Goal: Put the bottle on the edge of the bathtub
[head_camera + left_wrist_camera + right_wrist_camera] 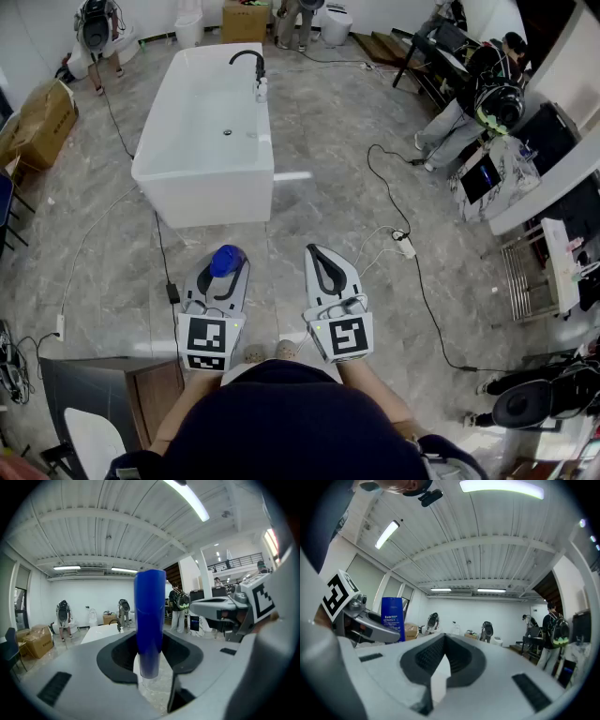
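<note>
Our left gripper (223, 274) has its grey, dark-padded jaws partly closed, pressing on the bottle (150, 616), a smooth blue plastic cylinder. The bottle's long axis stands upright across the jaws, with one end poking below them and the other rising toward the ceiling. Our right gripper (320, 261) is empty, and its ribbed pads meet at the tips. Both are held short of the bathtub (206, 199), a glossy white rectangular tub with a curved black faucet (249, 58) at its far end. The bottle is near the tub's close end wall, not over the rim.
</note>
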Demonstrator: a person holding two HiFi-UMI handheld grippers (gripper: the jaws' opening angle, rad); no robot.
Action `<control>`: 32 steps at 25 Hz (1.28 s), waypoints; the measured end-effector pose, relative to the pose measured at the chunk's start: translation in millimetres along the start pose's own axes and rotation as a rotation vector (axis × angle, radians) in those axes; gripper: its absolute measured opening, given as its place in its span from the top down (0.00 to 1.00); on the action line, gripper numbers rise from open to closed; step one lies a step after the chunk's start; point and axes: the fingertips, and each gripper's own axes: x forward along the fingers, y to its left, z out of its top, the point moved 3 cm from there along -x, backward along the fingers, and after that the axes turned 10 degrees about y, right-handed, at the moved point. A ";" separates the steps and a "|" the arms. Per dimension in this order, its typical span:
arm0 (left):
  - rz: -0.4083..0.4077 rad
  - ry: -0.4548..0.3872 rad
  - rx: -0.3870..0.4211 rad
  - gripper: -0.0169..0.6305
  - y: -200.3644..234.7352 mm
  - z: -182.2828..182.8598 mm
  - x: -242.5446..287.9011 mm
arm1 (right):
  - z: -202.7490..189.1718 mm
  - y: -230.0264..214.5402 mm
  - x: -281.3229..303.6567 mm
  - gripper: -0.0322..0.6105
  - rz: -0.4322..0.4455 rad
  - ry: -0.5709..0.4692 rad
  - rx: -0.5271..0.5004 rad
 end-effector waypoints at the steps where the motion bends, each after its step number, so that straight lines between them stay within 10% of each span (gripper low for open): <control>1: 0.003 -0.005 0.004 0.73 -0.2 0.4 -2.2 | -0.4 1.2 -1.5 0.95 -0.001 0.000 -0.003; 32: -0.046 -0.083 0.006 0.73 -47.8 25.1 46.0 | -26.3 -56.9 4.6 0.95 0.042 -0.029 0.021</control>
